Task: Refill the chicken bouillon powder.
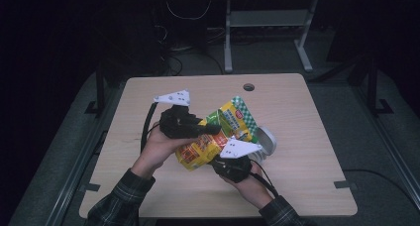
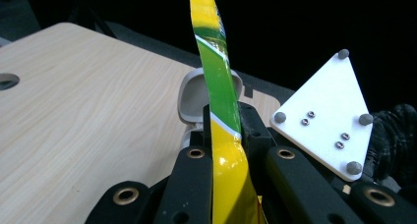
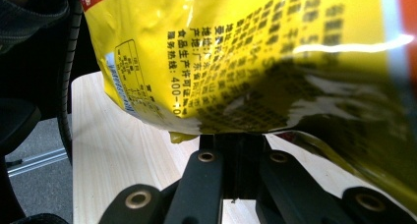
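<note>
A yellow snack bag (image 1: 210, 137) with green and red print is held above the table between both grippers. My left gripper (image 1: 214, 129) comes in from the left and is shut on the bag's upper part. In the left gripper view the bag (image 2: 221, 86) stands edge-on, pinched between the left gripper (image 2: 225, 130) jaws. My right gripper (image 1: 224, 157) comes from below, under its white plate (image 1: 238, 148), and is shut on the bag's lower edge. The right gripper view has the printed bag (image 3: 255, 57) just above the right gripper (image 3: 237, 139).
A grey round container (image 1: 266, 139) with its lid up stands on the wooden table (image 1: 163, 196) just right of the bag; in the left gripper view the container (image 2: 195, 94) stands behind it. A cable hole (image 1: 248, 86) is near the far edge.
</note>
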Motion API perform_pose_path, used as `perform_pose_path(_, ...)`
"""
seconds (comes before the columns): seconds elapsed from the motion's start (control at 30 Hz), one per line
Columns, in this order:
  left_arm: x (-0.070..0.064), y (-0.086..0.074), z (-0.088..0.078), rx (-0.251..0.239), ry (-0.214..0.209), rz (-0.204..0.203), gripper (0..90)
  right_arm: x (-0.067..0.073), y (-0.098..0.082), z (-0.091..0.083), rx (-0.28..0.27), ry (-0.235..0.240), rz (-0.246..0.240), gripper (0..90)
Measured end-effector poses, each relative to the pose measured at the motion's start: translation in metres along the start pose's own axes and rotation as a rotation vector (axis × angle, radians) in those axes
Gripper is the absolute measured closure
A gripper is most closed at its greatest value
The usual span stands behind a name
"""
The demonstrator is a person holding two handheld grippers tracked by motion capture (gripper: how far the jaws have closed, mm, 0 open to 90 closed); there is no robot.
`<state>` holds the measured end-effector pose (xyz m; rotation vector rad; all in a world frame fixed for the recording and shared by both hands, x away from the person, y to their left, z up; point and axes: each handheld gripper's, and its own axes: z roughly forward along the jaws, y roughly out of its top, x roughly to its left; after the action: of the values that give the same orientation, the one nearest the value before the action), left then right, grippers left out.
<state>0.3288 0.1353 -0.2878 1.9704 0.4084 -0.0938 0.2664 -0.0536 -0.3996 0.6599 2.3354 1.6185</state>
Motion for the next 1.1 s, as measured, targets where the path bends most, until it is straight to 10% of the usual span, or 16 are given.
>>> perform_pose_path(1.1,-0.007,0.014,0.011,0.107,-0.010,0.010,84.9,0.009,-0.006,0.011,0.005,0.024,0.004,90.0)
